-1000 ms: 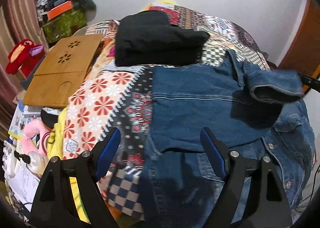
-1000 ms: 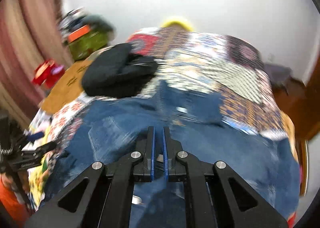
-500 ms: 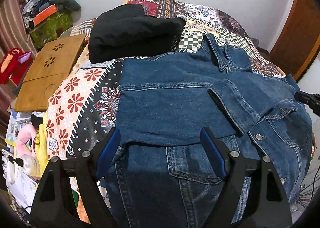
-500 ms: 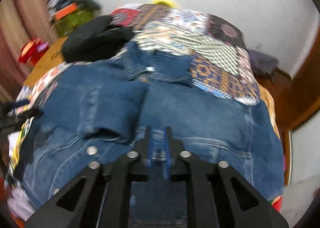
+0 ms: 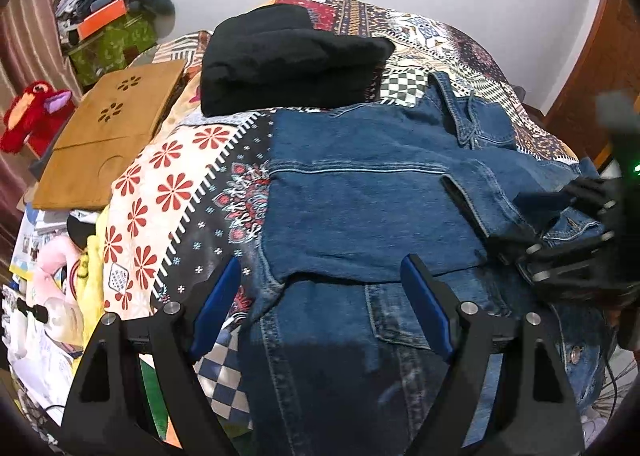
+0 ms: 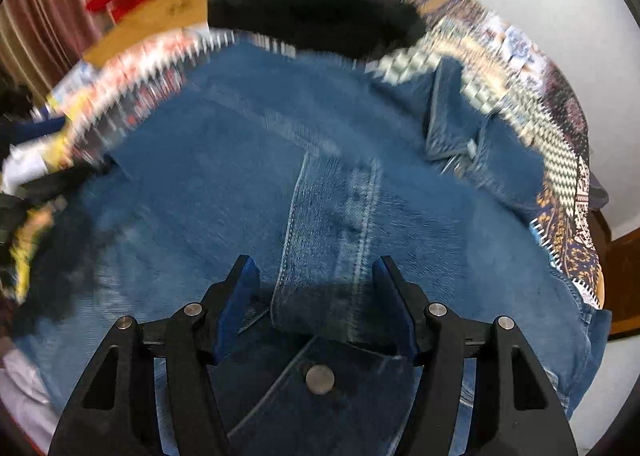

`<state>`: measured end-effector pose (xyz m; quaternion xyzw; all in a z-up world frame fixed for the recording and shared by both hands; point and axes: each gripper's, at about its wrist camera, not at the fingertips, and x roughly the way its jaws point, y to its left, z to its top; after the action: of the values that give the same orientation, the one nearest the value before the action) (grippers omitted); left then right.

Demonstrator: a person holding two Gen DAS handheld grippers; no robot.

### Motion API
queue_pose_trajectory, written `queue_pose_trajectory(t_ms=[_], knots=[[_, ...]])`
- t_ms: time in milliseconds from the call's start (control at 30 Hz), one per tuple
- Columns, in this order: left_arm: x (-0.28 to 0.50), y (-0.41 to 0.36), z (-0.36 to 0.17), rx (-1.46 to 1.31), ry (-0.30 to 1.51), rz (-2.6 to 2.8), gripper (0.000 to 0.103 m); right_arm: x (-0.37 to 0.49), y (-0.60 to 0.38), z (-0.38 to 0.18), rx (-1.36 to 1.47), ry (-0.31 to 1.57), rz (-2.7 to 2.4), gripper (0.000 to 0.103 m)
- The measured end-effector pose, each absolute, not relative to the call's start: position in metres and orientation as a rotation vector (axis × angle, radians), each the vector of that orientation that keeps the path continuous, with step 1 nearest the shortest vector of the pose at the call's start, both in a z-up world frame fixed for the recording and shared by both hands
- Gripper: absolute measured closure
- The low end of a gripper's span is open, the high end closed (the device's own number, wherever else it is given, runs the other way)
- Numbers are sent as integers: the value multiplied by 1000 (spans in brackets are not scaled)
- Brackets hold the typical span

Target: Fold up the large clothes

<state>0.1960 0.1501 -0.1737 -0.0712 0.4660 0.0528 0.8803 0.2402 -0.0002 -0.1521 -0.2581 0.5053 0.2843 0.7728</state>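
A blue denim jacket [image 5: 368,215] lies spread on the patterned bedspread [image 5: 172,191], one sleeve folded across its body. My left gripper [image 5: 320,296] is open and empty, hovering over the jacket's near hem. My right gripper [image 6: 316,296] is open just above the sleeve cuff [image 6: 328,256], its jaws standing either side of it, apart from the cloth. It also shows in the left wrist view [image 5: 560,252] at the jacket's right edge. The right wrist view is motion-blurred.
A folded black garment [image 5: 288,59] lies on the bed beyond the jacket. A wooden lap tray [image 5: 108,135] lies at the left, with a red plush toy [image 5: 32,115], a green box [image 5: 112,43] and clutter beside the bed. A wooden door [image 5: 592,67] is at the right.
My right gripper was shut on the sleeve, carried it across the jacket, laid it down and has opened. My left gripper stayed open near the hem.
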Motion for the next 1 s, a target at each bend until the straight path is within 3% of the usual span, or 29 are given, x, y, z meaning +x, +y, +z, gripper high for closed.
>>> queue_pose_trajectory(t_ms=[133,167,200,233,333,700,800,1000], knots=[[197,158,-182,-164,981,121,21,255,-8,-164,-498,1123,616,45],[197,160,-185,-169,985,123,21,259,-14,-164,-453,1131,615,50],[198,161,-186,-173,986,124,21,263,-21,-162,-429,1121,592,64],[199,161,-187,-180,988,124,21,266,-22,-161,-416,1122,585,71],[202,160,-187,-194,984,117,21,272,-39,-154,-353,1112,570,83],[218,138,-175,-147,960,97,21,281,-129,-67,-160,897,451,88],[222,127,-172,-133,957,87,21,284,-152,-63,-110,883,411,94],[227,102,-170,-86,958,56,21,275,-185,-82,-16,941,353,96]])
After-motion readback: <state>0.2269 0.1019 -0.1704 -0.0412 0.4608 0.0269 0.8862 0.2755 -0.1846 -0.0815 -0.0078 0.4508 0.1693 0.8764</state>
